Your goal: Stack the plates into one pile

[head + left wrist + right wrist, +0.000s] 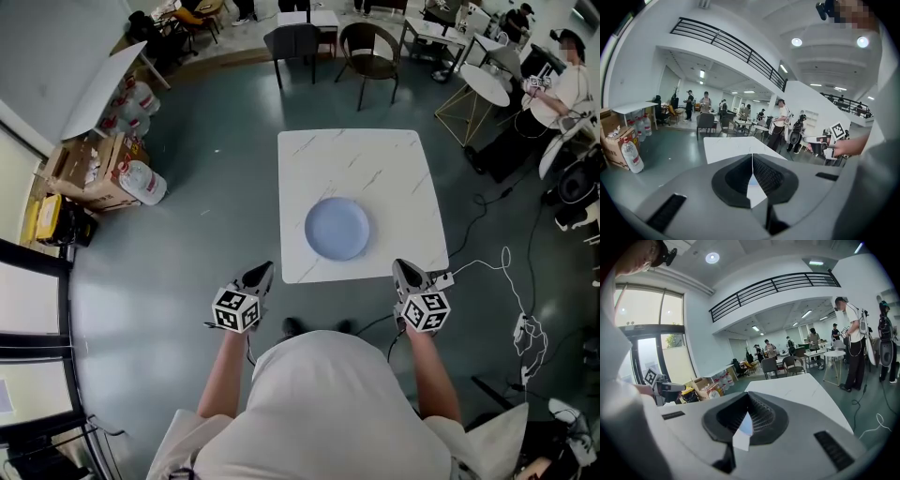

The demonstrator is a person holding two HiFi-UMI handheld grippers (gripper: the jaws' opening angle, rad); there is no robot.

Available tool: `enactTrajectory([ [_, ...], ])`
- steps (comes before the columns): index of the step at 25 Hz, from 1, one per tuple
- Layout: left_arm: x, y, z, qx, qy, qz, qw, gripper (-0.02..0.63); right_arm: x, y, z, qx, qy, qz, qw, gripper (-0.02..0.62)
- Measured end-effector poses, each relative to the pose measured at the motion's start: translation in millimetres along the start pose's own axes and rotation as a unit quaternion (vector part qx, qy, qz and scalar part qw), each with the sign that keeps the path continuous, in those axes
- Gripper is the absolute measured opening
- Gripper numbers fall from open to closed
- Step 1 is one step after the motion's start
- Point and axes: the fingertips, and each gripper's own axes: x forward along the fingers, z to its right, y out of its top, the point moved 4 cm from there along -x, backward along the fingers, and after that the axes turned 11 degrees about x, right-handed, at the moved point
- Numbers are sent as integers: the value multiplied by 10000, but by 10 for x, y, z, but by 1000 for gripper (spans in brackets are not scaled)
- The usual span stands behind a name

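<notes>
A: Tagging grippers first: left gripper (257,276) fully closed, gripping nothing. Same for right gripper (407,274): pinched tight, empty.

B: Agreed. Confirmed along both gripper views, jaws meeting, only a sliver of white top and blue visible beyond. Why parked there?

A: Looks like a rest pose. Held just off the near edge of the table (394,169), one by each near corner, tilted slightly down toward the middle, touching nothing. Probably kept clear to avoid knocking anything.

B: And the task item?

A: Blue plate (337,228), lying flat on the marble, toward the near edge, roughly centred between the two grippers. Apart from both.

B: One plate or a pile?

A: Cannot tell from above. Reads as a single round outline, no second rim showing. No other plate anywhere on the table.

B: Task status, then?

A: Judging either finished or not begun, with nothing loose to stack. Leaning finished, given one tidy disc and both grippers closed and clear of it.

B: Risk?

A: Low. Nothing carried, nothing tilted.

B: Background worth noting?

A: Quick only: chairs (293,42) beyond the far edge, cardboard boxes (89,178) with water bottles (142,183) at left, cable (506,267) on the floor at right. Irrelevant to the stacking.
</notes>
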Motion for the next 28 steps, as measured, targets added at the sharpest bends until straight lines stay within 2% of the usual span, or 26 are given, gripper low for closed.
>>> enactTrajectory([
  [11, -1, -2, -83, -50, -31, 7, 10000, 15, 78, 15, -73, -28, -19, -46, 10000, 23],
  [28, -34, -111, -149, -458, 65, 39, 9989, 15, 74, -16, -75, 38, -25, -60, 10000, 23],
])
